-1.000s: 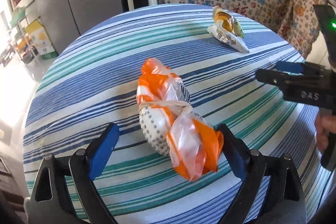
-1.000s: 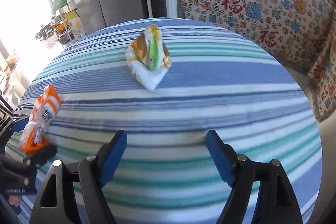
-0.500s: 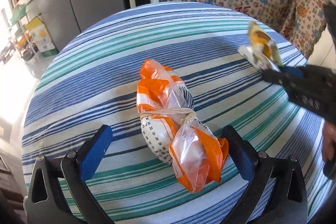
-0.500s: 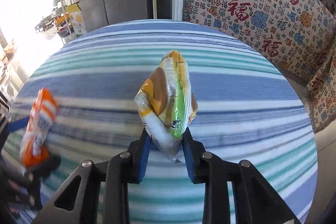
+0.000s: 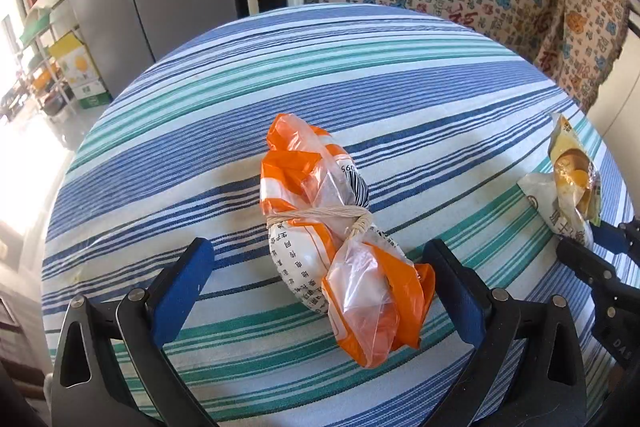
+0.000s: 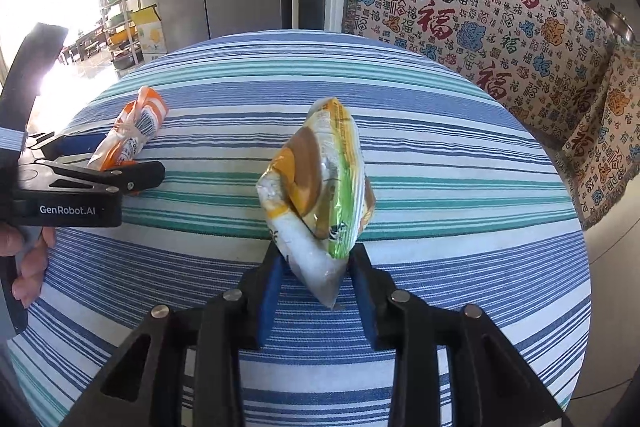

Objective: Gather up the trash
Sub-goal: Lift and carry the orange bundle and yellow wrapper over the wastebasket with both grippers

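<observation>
The snack wrapper (image 6: 320, 183) is pinched at its lower end by the right gripper (image 6: 318, 291), whose jaws have just eased slightly, and is held up off the striped tablecloth (image 6: 440, 187). The orange bag bundle (image 5: 340, 235) is straddled on the cloth by the widely spread left gripper (image 5: 316, 283), untouched.

right tongs (image 6: 316, 281) closed on the yellow-green snack packet (image 6: 320, 187), then eased open a bit, pads still pinching its lower end. Packet is off the far side of the striped surface (image 6: 440, 167), lifted, carried toward the near right edge.
</observation>
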Available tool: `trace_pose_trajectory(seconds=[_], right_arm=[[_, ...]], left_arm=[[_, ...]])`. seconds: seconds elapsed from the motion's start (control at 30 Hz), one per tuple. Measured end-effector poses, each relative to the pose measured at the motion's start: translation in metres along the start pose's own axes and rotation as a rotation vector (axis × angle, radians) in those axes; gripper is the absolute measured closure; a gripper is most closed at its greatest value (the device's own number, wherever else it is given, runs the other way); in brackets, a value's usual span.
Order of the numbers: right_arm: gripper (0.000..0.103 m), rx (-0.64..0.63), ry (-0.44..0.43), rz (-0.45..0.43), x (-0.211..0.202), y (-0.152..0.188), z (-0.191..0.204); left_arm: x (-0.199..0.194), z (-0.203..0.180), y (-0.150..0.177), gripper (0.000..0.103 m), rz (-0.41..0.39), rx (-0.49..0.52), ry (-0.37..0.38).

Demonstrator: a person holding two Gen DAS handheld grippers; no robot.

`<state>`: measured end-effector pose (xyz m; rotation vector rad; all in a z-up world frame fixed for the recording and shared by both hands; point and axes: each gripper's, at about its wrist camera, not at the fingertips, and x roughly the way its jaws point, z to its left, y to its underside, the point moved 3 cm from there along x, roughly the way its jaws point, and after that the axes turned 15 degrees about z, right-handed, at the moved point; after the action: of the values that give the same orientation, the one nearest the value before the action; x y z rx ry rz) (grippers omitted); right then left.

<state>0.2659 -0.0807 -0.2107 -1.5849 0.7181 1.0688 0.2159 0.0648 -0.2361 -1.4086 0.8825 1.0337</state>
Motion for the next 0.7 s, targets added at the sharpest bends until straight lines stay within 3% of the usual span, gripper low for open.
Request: trace_pose_trajectory(seconds=[0.2, 0.23, 0.3, 0.5, 0.63, 0.7], right_arm=[[0.057, 0.023, -0.019, 0.005, 0.001, 0.001, -0.003], [0.044, 0.025, -0.029, 0.013, 0.002, 0.0, -0.005], [0.031, 0.016, -0.04, 0.023, 0.001, 0.004, -0.006], [0.031, -0.007, -0.096, 0.074, -0.01, 0.006, -0.012], [0.031, -0.033, -0.094, 0.067, -0.024, -0.022, -0.005], [0.031, -0.045, -0.078, 0.096, -0.021, -0.038, 0.002]], left_arm=[[0.0, 0.0, 0.001, 0.001, -0.001, 0.0, 0.004], [-0.001, 0.0, 0.001, 0.001, 0.002, 0.016, 0.01], [-0.003, 0.002, 0.001, 0.001, 0.038, 0.06, 0.033], [-0.031, 0.034, 0.001, 0.001, 0.073, 0.052, 0.306], [-0.033, 0.029, -0.003, 0.001, 0.071, 0.073, 0.338], [-0.03, 0.021, -0.005, 0.002, 0.072, 0.083, 0.316]])
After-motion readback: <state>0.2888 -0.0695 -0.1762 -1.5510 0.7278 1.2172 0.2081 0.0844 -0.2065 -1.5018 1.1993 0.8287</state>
